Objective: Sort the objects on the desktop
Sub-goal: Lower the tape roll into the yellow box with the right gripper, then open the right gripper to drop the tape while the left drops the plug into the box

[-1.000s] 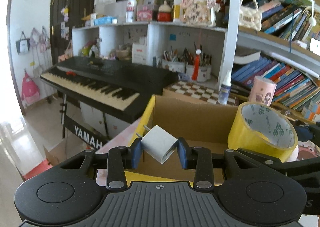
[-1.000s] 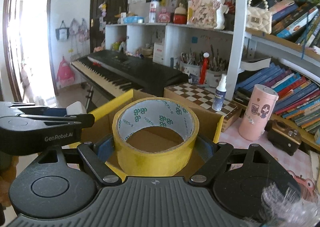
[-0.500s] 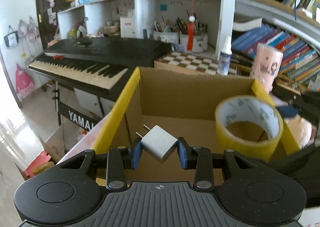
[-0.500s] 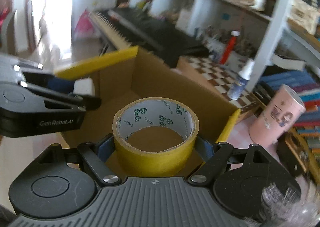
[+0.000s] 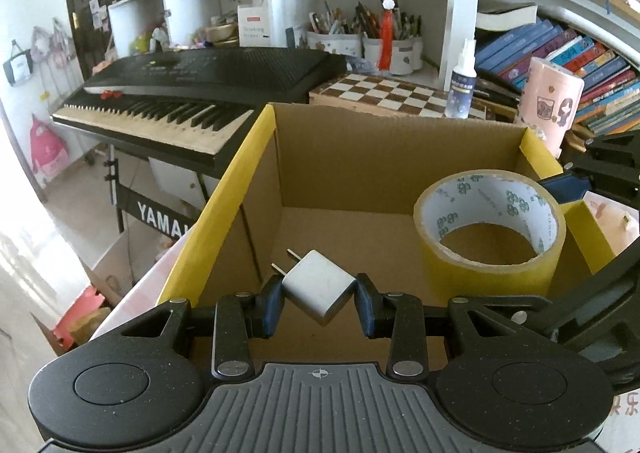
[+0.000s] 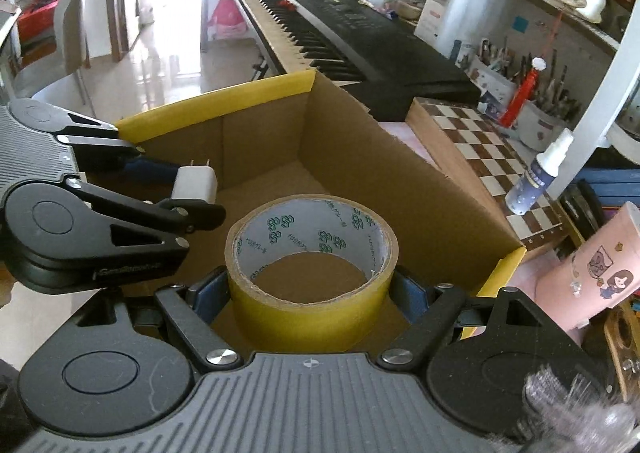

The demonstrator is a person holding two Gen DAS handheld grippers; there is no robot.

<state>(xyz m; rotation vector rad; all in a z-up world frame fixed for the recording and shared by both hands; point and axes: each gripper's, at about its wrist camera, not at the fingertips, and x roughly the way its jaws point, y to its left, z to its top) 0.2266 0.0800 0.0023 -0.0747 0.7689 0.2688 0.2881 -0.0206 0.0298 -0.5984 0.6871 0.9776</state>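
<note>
**Both claws loaded above an open cardboard box**

A black keyboard (image 5: 208, 93) runs along the far left, its stand panel reading "YAMA…" before the box edge cuts it off. Nearer stands the cardboard box (image 5: 360, 157), open at the top, its upper rims edged in yellow. The brown floor of the box shows bare between and beyond the two held things, so there is free room in the middle and toward the far wall. Just behind the far wall lies a checkered board (image 5: 396, 93), with a small spray bottle (image 5: 462, 81) standing on it. To the right of the box stands a pink cylinder (image 5: 550, 105) printed with cartoon figures; shelves of books rise behind it.

The right claw (image 6: 310, 293) is spread wide and clamps a roll of yellow tape (image 6: 310, 277) by its outer sides, the hole facing up, over the near right part of the box. Green logos and small writing, too fine to read, repeat on the roll's white inner lining.

The left claw (image 5: 319, 299) pinches a white plug adapter (image 5: 318, 287) corner-on between its blue pads, two metal prongs pointing away toward the far left, over the near left part of the box. In the right wrist view its black side carries raised lettering, too blurred to read.
</note>
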